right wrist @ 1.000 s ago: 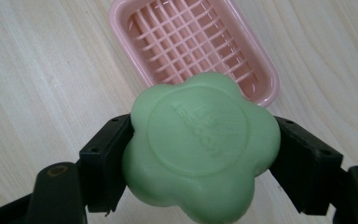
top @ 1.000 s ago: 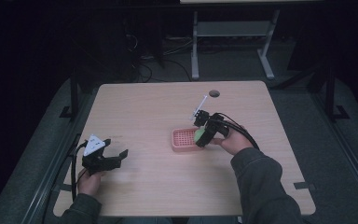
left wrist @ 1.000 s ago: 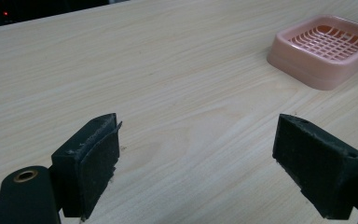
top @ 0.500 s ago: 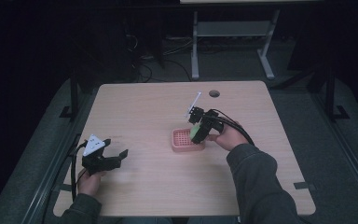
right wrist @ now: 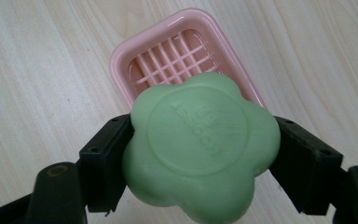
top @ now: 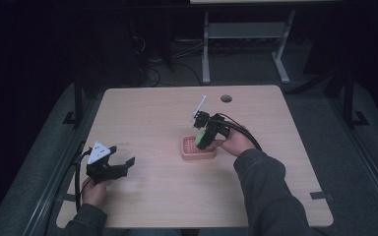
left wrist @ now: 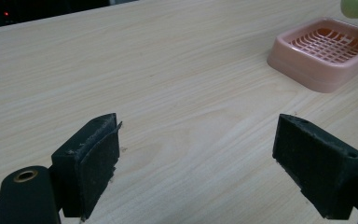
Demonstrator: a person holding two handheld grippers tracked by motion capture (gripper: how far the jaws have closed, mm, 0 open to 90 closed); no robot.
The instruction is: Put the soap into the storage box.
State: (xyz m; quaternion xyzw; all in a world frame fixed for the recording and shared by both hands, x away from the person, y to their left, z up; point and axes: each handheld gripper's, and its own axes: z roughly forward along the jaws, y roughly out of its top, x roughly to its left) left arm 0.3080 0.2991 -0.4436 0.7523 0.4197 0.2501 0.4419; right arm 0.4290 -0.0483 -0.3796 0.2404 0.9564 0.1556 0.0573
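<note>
Centrally on the desk, the right gripper holds one green flower-shaped soap clamped between its jaws, just above one pink soap dish. Judged step: placing; next, lower squarely and release. The left gripper, jaws spread and empty, waits near the desk's front-left corner.

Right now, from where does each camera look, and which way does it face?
High view: above the person's side, facing forward and down on the table; both forearms, left tongs, right tongs.
Left gripper view: low over the wood, along its open jaws toward the pink soap dish.
Right gripper view: down past the green soap clamped in its jaws.
All three share the dish.
</note>
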